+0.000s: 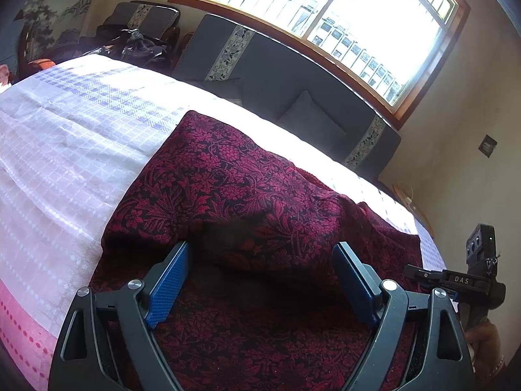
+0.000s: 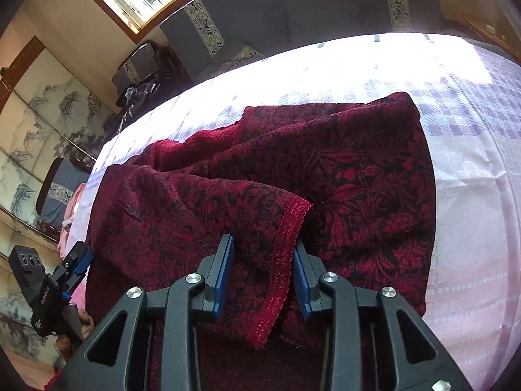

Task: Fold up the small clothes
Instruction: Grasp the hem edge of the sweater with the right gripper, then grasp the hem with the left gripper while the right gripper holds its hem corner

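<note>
A dark red garment with a black floral pattern [image 1: 228, 176] lies partly folded on the bed; it also shows in the right wrist view [image 2: 358, 179]. My left gripper [image 1: 260, 254] is open wide, its blue pads just above the near part of the cloth, holding nothing. My right gripper [image 2: 263, 247] is open about halfway, and a folded flap with a shiny red hem [image 2: 286, 238] lies between its pads, not pinched. The right gripper shows at the right edge of the left wrist view [image 1: 423, 273]. The left gripper shows at the left of the right wrist view [image 2: 75, 264].
The bed has a white, lilac and pink checked cover [image 1: 65, 137]. A dark grey sofa with patterned bands [image 1: 276, 75] stands behind it under a bright window [image 1: 325, 6]. A dark armchair with bags [image 1: 140, 32] is at the far left. A painted screen [image 2: 39, 123] stands left.
</note>
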A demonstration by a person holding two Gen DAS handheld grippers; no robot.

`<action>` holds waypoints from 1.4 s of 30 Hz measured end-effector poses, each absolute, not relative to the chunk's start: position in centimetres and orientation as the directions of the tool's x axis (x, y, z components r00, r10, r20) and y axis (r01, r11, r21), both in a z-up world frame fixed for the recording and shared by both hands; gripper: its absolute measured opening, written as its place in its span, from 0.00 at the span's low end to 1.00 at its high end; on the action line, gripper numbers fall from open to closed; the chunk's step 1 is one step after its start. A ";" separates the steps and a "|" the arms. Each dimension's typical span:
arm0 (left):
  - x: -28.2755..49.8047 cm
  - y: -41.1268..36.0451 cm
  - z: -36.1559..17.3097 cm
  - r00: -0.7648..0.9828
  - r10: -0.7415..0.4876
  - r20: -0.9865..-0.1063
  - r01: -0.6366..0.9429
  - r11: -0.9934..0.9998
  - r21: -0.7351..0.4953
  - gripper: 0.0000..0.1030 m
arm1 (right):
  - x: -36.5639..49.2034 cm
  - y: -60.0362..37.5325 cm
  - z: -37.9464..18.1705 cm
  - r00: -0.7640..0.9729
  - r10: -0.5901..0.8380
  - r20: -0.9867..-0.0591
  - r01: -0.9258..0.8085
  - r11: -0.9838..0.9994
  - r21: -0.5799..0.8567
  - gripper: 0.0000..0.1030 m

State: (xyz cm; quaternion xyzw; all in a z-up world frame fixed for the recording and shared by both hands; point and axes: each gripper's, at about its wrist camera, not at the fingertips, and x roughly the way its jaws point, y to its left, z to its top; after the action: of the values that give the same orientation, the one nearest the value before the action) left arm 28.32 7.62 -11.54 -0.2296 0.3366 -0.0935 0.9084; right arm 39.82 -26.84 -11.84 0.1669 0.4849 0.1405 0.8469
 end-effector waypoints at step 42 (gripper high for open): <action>28.2 8.5 -12.4 0.691 -0.383 -0.613 0.006 0.851 -0.525 0.91 | 22.5 -33.3 -8.8 0.623 0.496 -0.605 -0.090 0.814 0.574 0.29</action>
State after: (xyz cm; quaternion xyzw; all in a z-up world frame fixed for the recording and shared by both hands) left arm 28.20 8.54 -12.43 -0.2499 0.3774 -0.1099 0.8849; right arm 22.49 -33.28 -8.77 0.2537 0.3998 0.1696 0.8643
